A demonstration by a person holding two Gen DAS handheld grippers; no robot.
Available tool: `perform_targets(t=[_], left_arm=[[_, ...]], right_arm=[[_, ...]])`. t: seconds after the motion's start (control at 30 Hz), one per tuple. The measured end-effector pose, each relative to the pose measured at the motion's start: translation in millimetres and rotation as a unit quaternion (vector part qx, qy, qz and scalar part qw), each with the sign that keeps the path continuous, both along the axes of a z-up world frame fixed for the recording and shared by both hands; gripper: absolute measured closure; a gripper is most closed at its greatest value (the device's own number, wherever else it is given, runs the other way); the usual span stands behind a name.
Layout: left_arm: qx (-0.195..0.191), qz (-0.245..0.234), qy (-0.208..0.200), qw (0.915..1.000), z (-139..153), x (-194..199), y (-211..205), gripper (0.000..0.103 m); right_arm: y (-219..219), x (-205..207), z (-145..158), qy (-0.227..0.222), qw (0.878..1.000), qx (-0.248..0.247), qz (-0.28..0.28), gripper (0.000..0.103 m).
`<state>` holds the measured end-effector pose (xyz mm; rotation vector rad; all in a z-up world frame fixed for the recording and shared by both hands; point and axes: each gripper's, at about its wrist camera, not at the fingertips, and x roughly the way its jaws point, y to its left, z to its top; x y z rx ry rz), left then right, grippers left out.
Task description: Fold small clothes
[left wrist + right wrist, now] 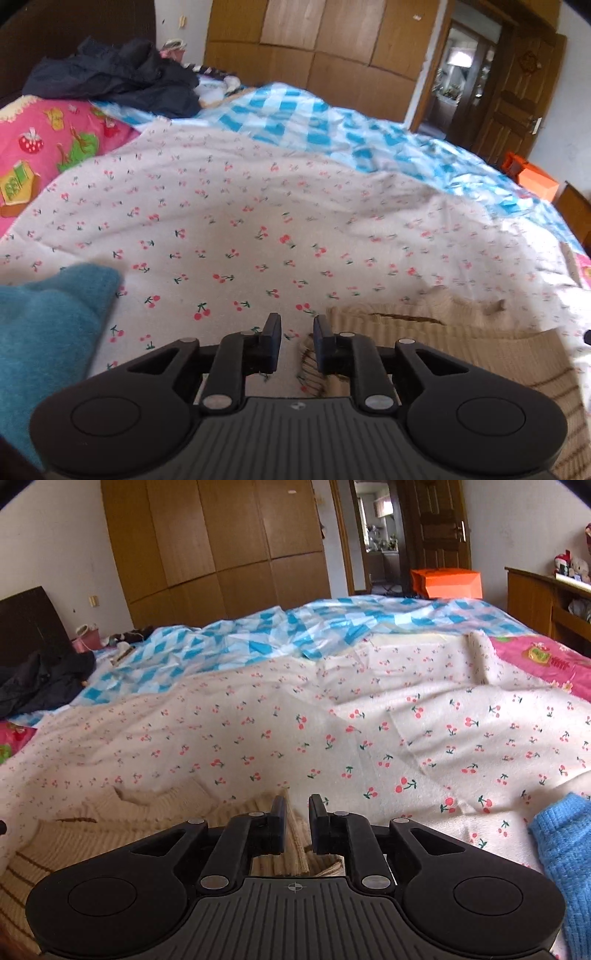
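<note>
A beige ribbed knit garment with brown stripes [461, 354] lies on the cherry-print blanket [240, 221]. My left gripper [297, 339] is open and empty, its right finger over the garment's left edge. The garment also shows in the right wrist view [110, 834], to the left. My right gripper [296, 821] is open, with the garment's right edge between and under its fingers. A teal knit piece [44, 317] lies left of the left gripper. A blue knit piece [565, 853] lies right of the right gripper.
The cherry-print blanket [369, 720] covers a bed, with a blue checked sheet [332, 125] behind and a pink printed cover [48, 140] at the sides. Dark clothes [118, 77] are heaped at the headboard. A wooden wardrobe [221, 546], a door and an orange box [447, 583] stand beyond.
</note>
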<state>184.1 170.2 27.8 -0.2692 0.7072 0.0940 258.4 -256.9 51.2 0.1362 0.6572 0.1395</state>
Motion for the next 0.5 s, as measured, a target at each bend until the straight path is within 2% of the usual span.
perform_targets(t=[0.1,0.17,0.23,0.33,0.43,0.5], left_arm=[[-0.006,-0.039,-0.009,0.9992,11,-30,-22,0.073],[-0.009,-0.068,-0.006,0.9976,6,-43,-41,0.071],[0.006,-0.085,0.005,0.9963,-8,-50,-58,0.070],[0.003,-0.074,0.036,0.9966,-33,-46,-56,0.070],[-0.020,-0.050,0.041,0.9977,-43,-49,-40,0.073],[0.001,-0.038,0.043,0.9984,-43,-53,-38,0.080]], right_arm=[[5,-31,9,-0.007,0.999,0.013,0.028,0.088],[8,-51,9,-0.003,0.999,0.023,0.049,0.088],[10,-66,1,0.011,0.998,0.025,0.056,0.088],[1,-68,-26,0.050,0.998,0.010,0.027,0.088],[-24,-60,-58,0.099,0.994,0.031,-0.027,0.095],[-29,-60,-64,0.098,0.994,0.044,-0.034,0.096]])
